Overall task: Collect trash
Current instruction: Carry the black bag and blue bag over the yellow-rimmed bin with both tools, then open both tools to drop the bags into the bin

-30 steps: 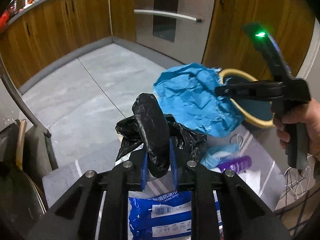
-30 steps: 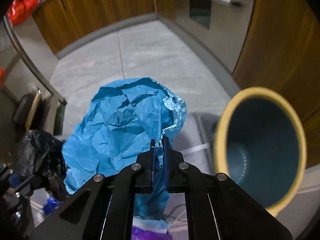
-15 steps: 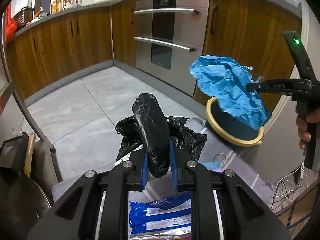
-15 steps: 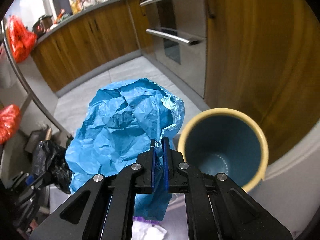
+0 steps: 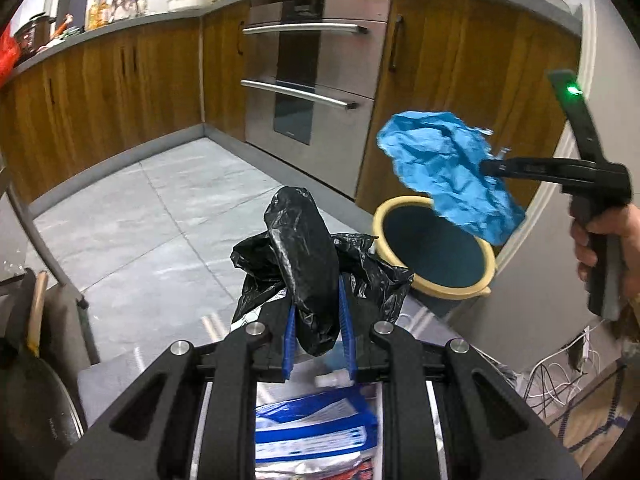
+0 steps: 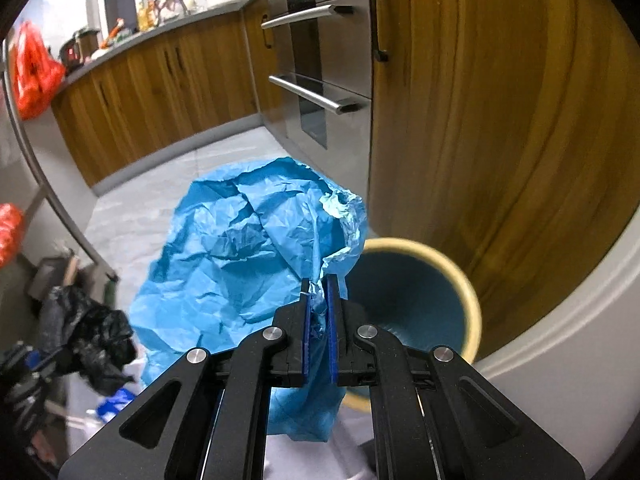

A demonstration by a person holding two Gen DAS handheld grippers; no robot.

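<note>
My right gripper [image 6: 319, 292] jaws clench the blue paper [image 6: 248, 256], the bin [image 6: 416, 304] lying just below-right of them, while my left gripper [image 5: 317, 312] pinches the black bag [image 5: 308, 256].

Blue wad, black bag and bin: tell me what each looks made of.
Blue wad: looks like thin matte paper, going by its sharp creases and a torn pale edge; possibly tissue paper.
Black bag: thin glossy plastic film, shown by its soft wrinkles and shiny highlights.
Bin: smooth cream rim with a dark teal inside; probably plastic, though the blur leaves it open.
</note>
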